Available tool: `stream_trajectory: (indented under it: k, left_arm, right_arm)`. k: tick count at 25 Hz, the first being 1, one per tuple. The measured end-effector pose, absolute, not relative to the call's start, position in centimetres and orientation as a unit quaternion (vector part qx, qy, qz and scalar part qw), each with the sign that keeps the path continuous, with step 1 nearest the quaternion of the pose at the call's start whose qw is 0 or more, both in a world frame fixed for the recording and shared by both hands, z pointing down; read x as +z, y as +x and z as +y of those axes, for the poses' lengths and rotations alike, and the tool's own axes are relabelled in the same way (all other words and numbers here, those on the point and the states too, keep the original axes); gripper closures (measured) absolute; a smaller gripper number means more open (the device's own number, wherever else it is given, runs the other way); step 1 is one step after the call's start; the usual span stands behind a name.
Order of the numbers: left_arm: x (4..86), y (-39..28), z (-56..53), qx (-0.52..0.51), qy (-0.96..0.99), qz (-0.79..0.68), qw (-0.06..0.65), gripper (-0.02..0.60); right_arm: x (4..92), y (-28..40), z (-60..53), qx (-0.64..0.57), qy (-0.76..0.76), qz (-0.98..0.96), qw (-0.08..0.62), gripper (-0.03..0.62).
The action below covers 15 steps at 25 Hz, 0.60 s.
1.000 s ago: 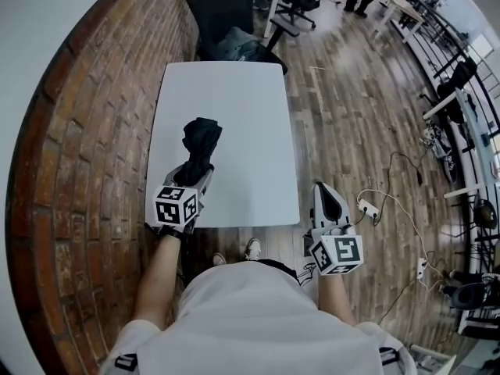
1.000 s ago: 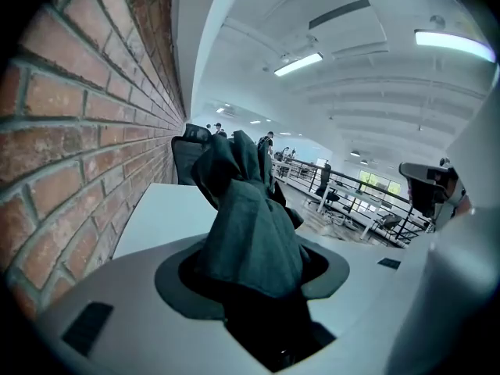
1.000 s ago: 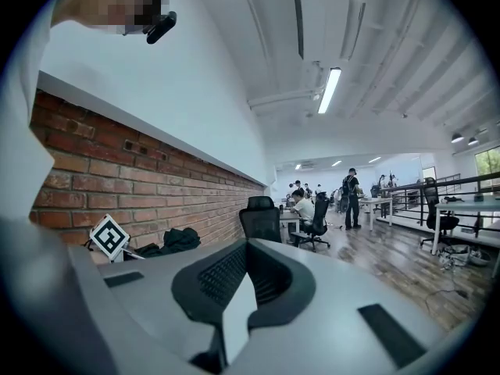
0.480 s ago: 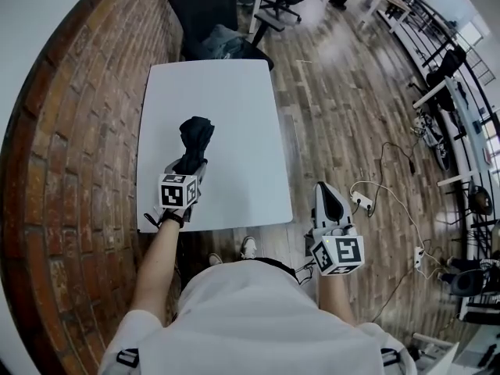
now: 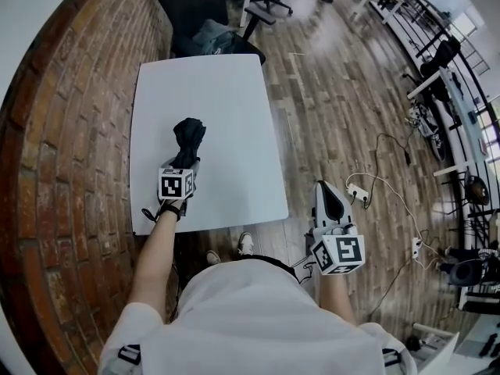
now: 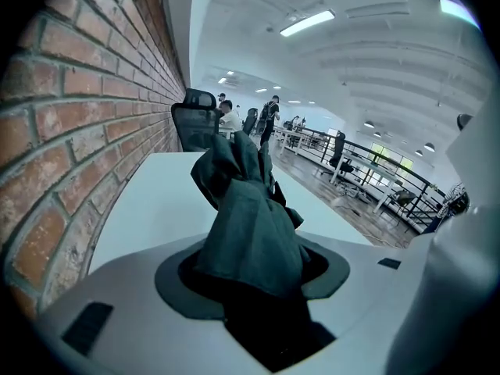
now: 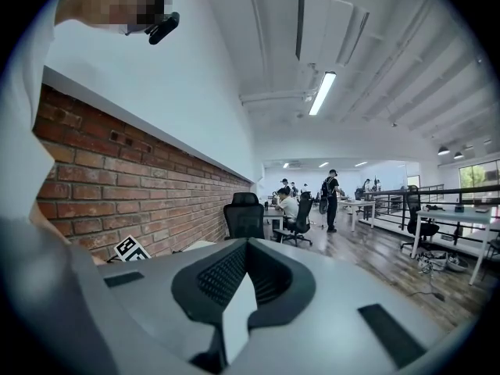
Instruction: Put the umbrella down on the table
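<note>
Holding a crumpled, dark fabric umbrella point(image 6: 250, 233).

Dark folded umbrella point(image 5: 189, 135), held in left gripper point(image 5: 186, 162), over white table point(image 5: 226, 92).

An open-plan office is shown: black swivel chairs point(image 5: 191, 6) at the top, white desks point(image 7: 449, 219) at right, seated workers point(image 7: 291, 206), ceiling strip lights point(image 7: 322, 92), wood flooring point(image 5: 336, 116), a brick wall point(image 5: 70, 155).
</note>
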<state>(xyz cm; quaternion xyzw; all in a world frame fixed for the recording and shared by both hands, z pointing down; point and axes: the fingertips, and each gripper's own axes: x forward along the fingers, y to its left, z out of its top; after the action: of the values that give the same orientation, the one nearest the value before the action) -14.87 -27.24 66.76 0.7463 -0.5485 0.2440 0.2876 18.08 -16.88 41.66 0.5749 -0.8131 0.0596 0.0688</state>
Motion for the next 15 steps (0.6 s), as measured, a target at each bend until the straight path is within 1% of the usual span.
stream_trajectory:
  k: [15]
  left_arm:
    - [70.2,-15.7,-29.2,0.277,0.726,-0.554,0.297,0.342]
  right_arm:
    - [41.4,18.3,-17.1,0.056,0.583,-0.806,0.082,0.575]
